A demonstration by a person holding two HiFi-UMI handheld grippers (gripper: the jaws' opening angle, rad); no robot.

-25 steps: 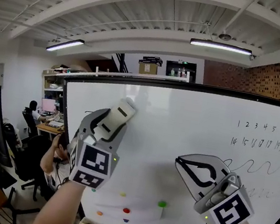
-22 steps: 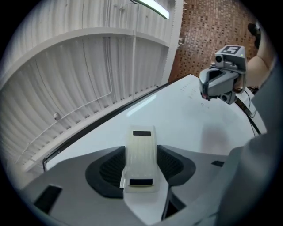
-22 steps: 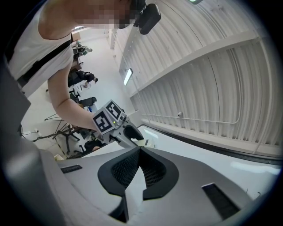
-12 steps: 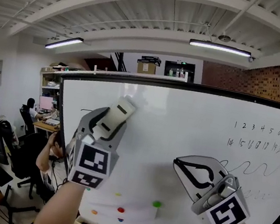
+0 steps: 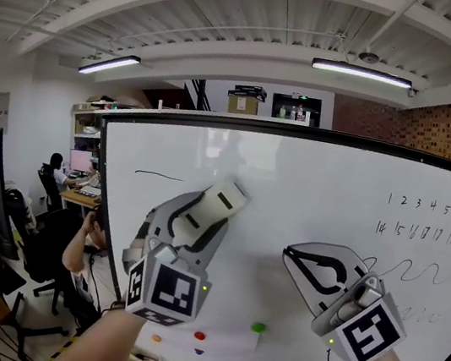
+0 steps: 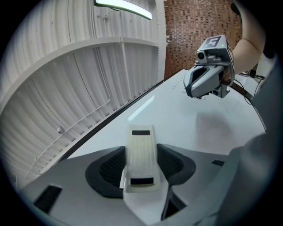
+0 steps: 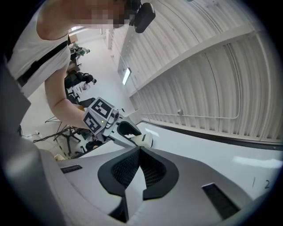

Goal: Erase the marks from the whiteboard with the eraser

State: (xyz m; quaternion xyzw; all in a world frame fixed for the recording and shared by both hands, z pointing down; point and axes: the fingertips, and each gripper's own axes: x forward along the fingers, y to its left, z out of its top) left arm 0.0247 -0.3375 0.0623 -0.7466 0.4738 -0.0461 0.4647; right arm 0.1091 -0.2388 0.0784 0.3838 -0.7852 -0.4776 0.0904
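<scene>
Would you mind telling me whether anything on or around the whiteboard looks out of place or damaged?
Nothing stands out. The white block eraser sits straight between the fingers of the left gripper, and the white whiteboard looks intact, bearing black marks.

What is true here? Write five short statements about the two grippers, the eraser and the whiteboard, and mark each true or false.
1. The left gripper is shut on the cream rectangular eraser. True.
2. The right gripper holds a marker pen. False: its jaws are together with nothing between them.
3. Black handwritten numbers stand at the upper right of the white whiteboard. True.
4. The eraser covers the short black line at the board's upper left. False: the line shows uncovered, left of the eraser.
5. The round green magnet sits at the board's top edge. False: it sits near the bottom edge.
</scene>
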